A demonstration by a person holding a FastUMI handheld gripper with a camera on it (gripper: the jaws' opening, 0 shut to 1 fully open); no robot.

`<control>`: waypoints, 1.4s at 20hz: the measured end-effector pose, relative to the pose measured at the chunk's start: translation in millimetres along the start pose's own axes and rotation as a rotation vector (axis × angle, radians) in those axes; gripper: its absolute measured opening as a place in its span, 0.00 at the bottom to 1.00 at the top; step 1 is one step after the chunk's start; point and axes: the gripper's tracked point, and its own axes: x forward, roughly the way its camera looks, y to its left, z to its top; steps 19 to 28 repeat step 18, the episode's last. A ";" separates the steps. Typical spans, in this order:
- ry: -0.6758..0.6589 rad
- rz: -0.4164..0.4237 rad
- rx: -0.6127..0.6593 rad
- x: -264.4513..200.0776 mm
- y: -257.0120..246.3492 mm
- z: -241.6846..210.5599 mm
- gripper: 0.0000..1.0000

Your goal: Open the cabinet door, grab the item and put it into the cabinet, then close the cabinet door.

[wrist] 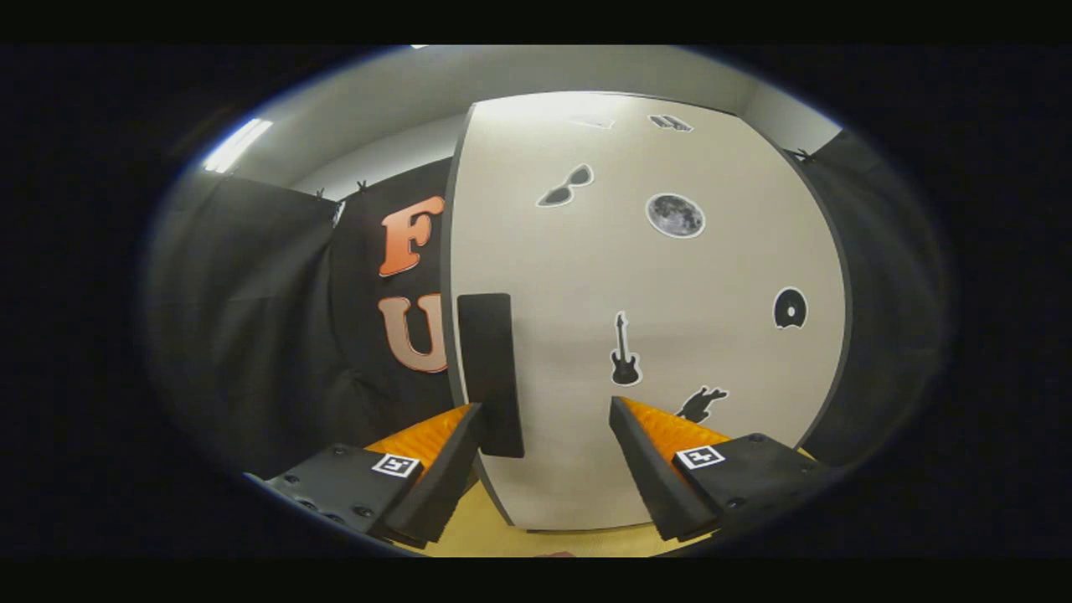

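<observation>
Gripper view: tongs [544, 419] spread wide, nothing between fingers, held close to cabinet door [670, 276]. Door closed, pale matte panel with dark edge, standing on yellowish table [486, 532]. Dark rectangular handle [490, 373] at door's left edge, just ahead of left finger, contact unclear. Door carries stickers: sunglasses [566, 186], moon [675, 215], guitar [625, 352], disc [790, 308], dark animal shape [702, 404]. Black cloth wall [251, 335] left and right of cabinet. Pale ceiling above, strip light [238, 144] upper left. Item to stow not seen.
</observation>
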 end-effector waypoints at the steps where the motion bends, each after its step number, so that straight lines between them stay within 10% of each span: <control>1: -0.003 0.008 0.002 -3.0 2.0 1.5 0.96; 18: -0.041 -0.016 -0.067 -164.8 -58.2 21.9 0.95; 28: -0.041 -0.016 -0.067 -164.8 -58.2 21.9 0.95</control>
